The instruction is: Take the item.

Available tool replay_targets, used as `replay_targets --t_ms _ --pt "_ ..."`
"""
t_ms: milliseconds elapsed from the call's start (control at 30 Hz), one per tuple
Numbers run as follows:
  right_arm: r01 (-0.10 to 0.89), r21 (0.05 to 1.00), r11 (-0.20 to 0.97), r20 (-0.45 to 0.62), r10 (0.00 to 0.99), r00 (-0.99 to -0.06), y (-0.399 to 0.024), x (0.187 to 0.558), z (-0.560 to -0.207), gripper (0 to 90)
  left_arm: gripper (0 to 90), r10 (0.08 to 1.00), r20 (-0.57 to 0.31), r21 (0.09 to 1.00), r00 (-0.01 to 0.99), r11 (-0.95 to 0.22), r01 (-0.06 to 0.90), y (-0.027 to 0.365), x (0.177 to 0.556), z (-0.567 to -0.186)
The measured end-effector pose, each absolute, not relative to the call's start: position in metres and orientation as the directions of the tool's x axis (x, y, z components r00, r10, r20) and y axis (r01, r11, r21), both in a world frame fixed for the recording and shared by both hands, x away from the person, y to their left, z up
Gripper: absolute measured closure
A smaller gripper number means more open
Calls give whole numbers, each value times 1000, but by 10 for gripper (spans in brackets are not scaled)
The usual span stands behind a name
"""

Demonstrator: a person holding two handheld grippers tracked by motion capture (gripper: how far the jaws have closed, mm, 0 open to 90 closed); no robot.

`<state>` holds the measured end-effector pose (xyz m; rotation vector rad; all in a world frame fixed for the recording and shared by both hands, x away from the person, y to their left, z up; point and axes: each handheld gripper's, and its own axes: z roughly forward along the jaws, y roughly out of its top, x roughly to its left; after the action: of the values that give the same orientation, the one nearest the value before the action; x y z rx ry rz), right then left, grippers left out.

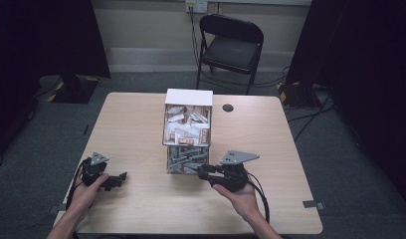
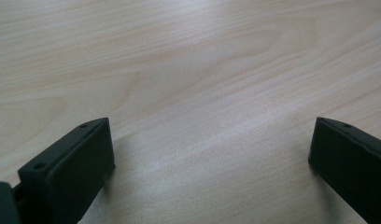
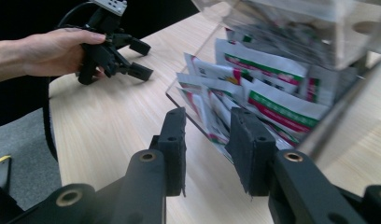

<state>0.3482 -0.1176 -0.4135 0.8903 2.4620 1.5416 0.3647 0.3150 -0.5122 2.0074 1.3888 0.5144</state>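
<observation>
Light wood-grain desk [image 1: 141, 129] carries a clear acrylic two-tier dispenser box [image 1: 188, 130] w/ white top, at desk centre. Upper tier holds white sachets w/ red print [image 1: 187, 127]; lower tier holds grey-green sachets [image 1: 186, 160].

Right tool [image 1: 205, 172], black, held in person's right hand [image 1: 239, 191], sits at the near right corner of the box, level w/ the lower tier. In the right gripper view the right tool [image 3: 208, 140] points at the box's lower opening, where white sachets w/ green and red print [image 3: 254, 100] lean outward. Jaws stand part-closed, a narrow gap between them, nothing clamped; whether the tips touch a sachet can't be told.

Left tool [image 1: 117, 178], black, in person's left hand [image 1: 89, 191], rests near the front left of the desk, well apart from the box. Left gripper view: left tool [image 2: 212, 144] has jaws wide apart over bare desk, holding nothing.

Round dark hole [image 1: 228, 107] lies in the desk just right of the box's rear. Black folding chair [image 1: 230, 47] stands beyond the desk.
</observation>
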Motion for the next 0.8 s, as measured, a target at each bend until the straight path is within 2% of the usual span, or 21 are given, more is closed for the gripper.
replay_targets --t_ms 533,667,800 --pt "409 837 363 194 501 -843 -87 361 -426 647 0 930 -37 691 366 -241 681 315 365 -512" --pt "418 826 378 190 511 -838 -85 365 -434 673 0 930 -37 692 365 -240 681 315 365 -512" --pt "428 820 380 192 522 -831 -87 369 -438 736 0 930 -37 692 365 -240 681 315 365 -512"
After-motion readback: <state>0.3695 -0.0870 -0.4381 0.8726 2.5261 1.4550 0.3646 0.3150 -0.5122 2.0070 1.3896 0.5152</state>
